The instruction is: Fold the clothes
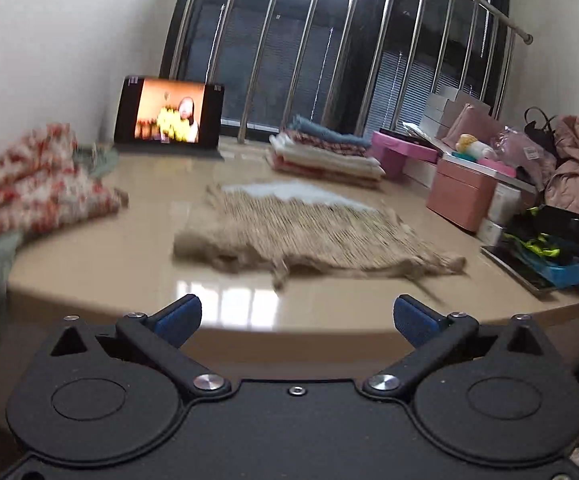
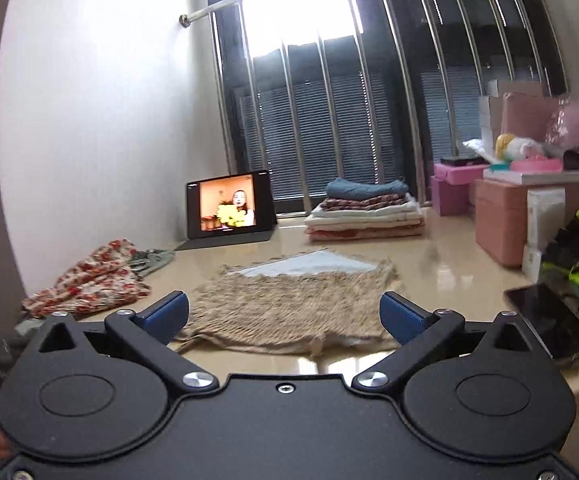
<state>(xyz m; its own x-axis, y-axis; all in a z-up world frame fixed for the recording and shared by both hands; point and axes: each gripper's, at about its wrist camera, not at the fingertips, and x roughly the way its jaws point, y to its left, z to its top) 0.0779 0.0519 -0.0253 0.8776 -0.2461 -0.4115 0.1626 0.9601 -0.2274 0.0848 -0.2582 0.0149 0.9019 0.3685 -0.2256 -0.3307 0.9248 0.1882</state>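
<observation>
Both tongs stand wide apart and carry nothing: our left gripper [image 1: 297, 316] hangs off the near edge of the table [image 1: 129, 256], our right gripper [image 2: 285, 316] hangs just over that edge with the sweater behind its pads.

We note the sweater [image 1: 309, 236] lying flat on the table at about 12 o'clock from the left gripper, a beige knit with a pale panel [image 2: 309, 264] showing at its far end. It looks part-folded; we judge more folds remain. Its near hem is uneven, with a loose strand trailing toward us.

Around it:
- Folded stack [image 2: 365, 212] at 1 o'clock, by the window.
- Floral cloth [image 2: 93, 284] in a heap at 10 o'clock, with a green piece [image 2: 157, 258] beside it, unfolded.
- Tablet [image 2: 229, 206] at 11 o'clock, screen lit.
- Pink boxes [image 2: 501, 220] and a dark phone-like slab [image 2: 557, 320] at 2 to 3 o'clock, near the table edge.

Risks we see from here:
- Glossy top: a one-sided pull may slide the whole sweater instead of folding it.
- Open knit: a pad may snag a loop or the loose strand and distort the hem.
- Pinching only the top layer would undo the fold underneath.
- A wide swing to the right could knock the slab off the edge.
- The left view is blurred, so hem position there is uncertain.
</observation>
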